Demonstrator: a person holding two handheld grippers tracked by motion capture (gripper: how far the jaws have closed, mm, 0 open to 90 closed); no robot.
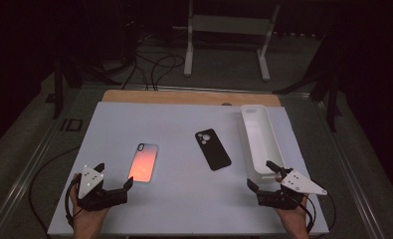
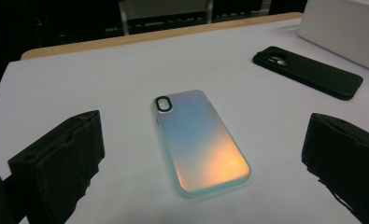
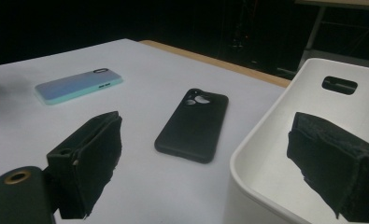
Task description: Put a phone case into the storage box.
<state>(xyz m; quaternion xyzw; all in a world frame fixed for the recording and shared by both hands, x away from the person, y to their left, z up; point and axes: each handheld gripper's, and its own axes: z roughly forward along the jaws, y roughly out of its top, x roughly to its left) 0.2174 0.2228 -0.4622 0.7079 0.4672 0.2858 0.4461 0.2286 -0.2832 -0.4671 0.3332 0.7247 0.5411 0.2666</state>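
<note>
Left gripper [image 1: 115,175], jaws spread wide, faces iridescent phone case [image 1: 144,162] at one o'clock; light, slick, pinch long edges.

A white table [image 1: 184,199] carries an iridescent phone case [image 1: 144,162] at the left, a black phone case [image 1: 213,149] near the middle, well apart from it, and a long white bin [image 1: 260,139] along the right edge.
</note>
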